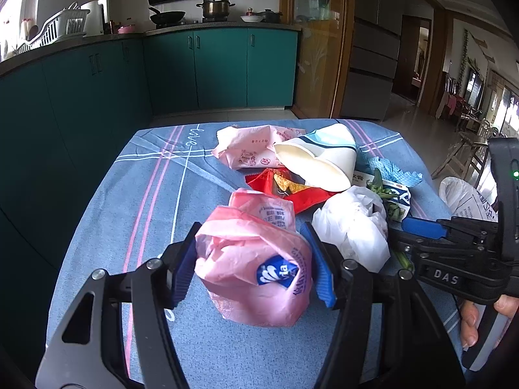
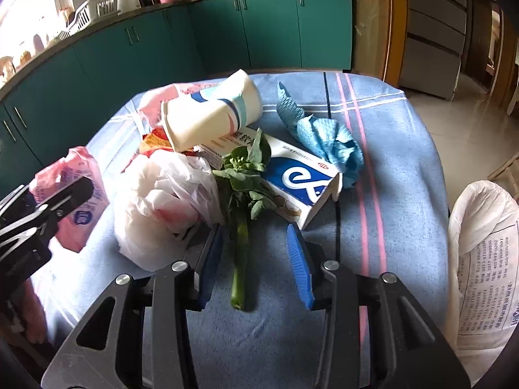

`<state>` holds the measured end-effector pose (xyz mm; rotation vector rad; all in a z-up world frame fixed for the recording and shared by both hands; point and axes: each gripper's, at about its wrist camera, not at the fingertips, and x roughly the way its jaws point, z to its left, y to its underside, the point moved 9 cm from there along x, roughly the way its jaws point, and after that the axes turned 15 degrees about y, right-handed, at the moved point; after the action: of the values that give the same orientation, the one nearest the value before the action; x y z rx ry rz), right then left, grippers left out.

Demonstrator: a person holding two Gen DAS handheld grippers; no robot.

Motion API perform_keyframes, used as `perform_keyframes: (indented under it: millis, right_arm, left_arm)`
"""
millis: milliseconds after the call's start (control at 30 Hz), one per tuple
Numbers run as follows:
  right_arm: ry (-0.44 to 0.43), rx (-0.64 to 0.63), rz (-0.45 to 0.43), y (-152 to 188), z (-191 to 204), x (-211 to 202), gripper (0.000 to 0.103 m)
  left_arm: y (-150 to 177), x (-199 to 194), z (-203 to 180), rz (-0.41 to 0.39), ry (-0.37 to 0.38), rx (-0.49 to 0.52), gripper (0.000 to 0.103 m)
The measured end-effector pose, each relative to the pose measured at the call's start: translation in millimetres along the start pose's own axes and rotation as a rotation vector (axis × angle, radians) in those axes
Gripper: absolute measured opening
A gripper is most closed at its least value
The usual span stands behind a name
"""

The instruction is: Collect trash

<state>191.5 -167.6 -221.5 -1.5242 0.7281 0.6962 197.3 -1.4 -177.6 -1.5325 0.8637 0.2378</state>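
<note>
My left gripper is shut on a crumpled pink plastic wrapper, held just above the blue cloth; it also shows in the right wrist view. My right gripper is open, its blue pads either side of a green vegetable stalk lying on the cloth. Beyond lie a white plastic bag, a crushed paper cup, a blue-and-white carton, a blue crumpled cloth, a red snack wrapper and another pink wrapper.
The table with the blue striped cloth stands before teal kitchen cabinets. A white sack hangs at the table's right edge. A person's hand holds the right gripper's handle.
</note>
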Motion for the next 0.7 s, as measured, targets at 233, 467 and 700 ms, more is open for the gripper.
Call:
perform_keyframes:
  millis: [233,467,700]
  right_arm:
    - [0.036,-0.049,-0.017,1,7,2,0.026]
    - [-0.001,-0.082,-0.034,10,4,-17,0.011]
    - [-0.014,0.0,-0.183,2,-47,-79,0.011]
  left_arm:
    - [1,-2,2,0.0,-0.003,-0.004,0.062]
    - [0,-5,-1,-0.008,0.004,-0.002,0.062]
    - [-7,-19,-30,-0.034,0.055,0.026,0.062]
